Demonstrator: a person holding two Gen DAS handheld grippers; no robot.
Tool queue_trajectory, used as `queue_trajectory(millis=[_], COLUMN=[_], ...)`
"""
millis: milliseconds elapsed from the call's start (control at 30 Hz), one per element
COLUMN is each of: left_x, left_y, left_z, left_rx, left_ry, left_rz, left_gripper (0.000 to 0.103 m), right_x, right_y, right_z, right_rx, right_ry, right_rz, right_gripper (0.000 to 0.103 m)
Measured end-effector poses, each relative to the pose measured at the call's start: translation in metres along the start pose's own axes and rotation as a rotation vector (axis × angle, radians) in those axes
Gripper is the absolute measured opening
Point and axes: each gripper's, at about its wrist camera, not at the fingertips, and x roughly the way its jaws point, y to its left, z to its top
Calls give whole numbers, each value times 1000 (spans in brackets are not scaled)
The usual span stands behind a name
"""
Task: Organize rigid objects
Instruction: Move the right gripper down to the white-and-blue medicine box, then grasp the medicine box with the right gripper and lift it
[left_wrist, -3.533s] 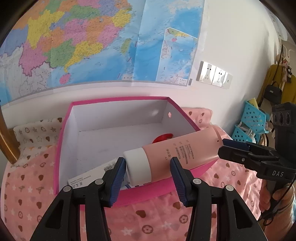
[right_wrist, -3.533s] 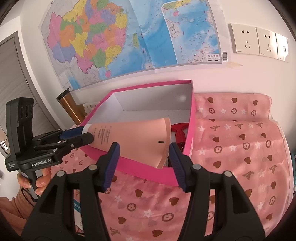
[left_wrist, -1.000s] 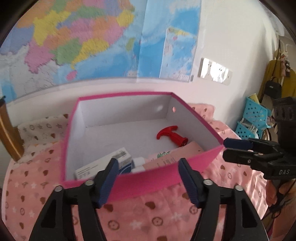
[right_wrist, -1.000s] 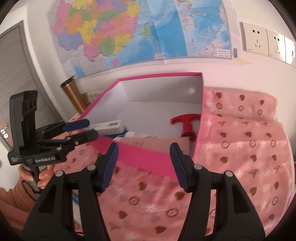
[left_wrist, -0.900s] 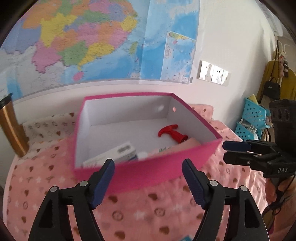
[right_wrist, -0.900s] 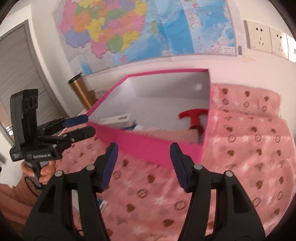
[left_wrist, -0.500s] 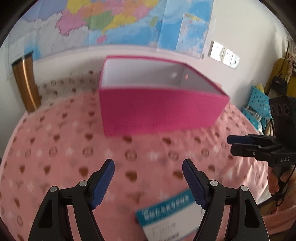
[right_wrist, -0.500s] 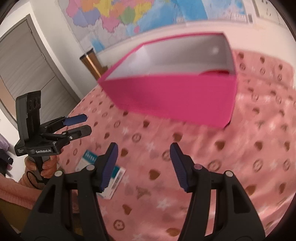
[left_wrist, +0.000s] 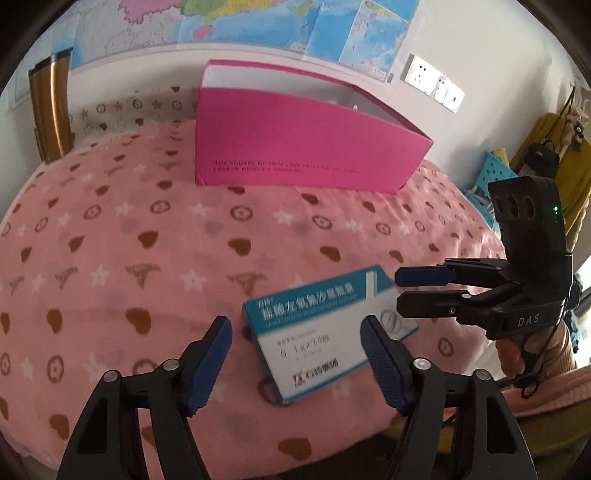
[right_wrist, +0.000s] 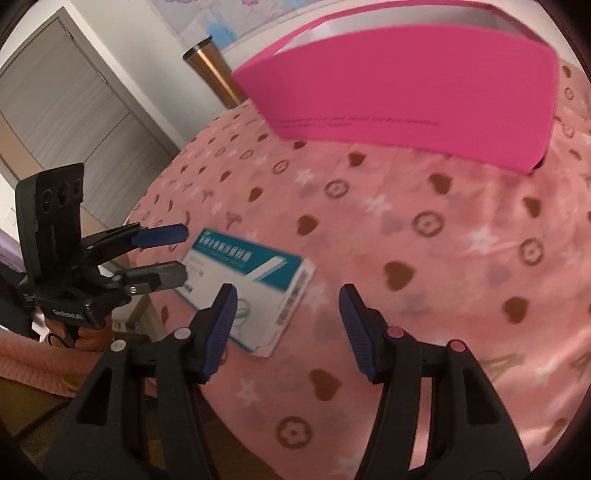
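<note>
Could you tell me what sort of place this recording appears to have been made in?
Most likely a room in someone's home. A large wall map hangs above the pink patterned cloth, handbags and coats hang at the far side, and a sliding wardrobe-style door shows in the right wrist view.

Teal-and-white carton (left_wrist: 325, 334) laid flat, printed face up, near front edge of pink patterned cloth (left_wrist: 147, 229). Print blurred, unreadable. Open pink box (left_wrist: 295, 147) set upright well behind it.
</note>
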Motion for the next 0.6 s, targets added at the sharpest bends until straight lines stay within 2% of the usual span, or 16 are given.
queue_trajectory(millis=[100, 167, 233, 367, 600], left_x=[0, 2, 5, 6, 7], left_y=[2, 1, 0, -2, -8], left_z=[-4, -7, -9, -10, 3], left_rx=[-13, -14, -12, -13, -8], left_ry=[13, 26, 44, 45, 19], left_rz=[-23, -35, -36, -44, -63], left_gripper=[66, 56, 53, 52, 52], right_x=[4, 5, 6, 7, 4], right_y=[4, 6, 5, 4, -1], right_z=[1, 1, 1, 0, 1], right_rx=[-6, -3, 2, 8, 40], right_ry=[7, 6, 6, 7, -13], right_rz=[12, 15, 14, 9, -13], right_gripper=[58, 57, 51, 44, 44])
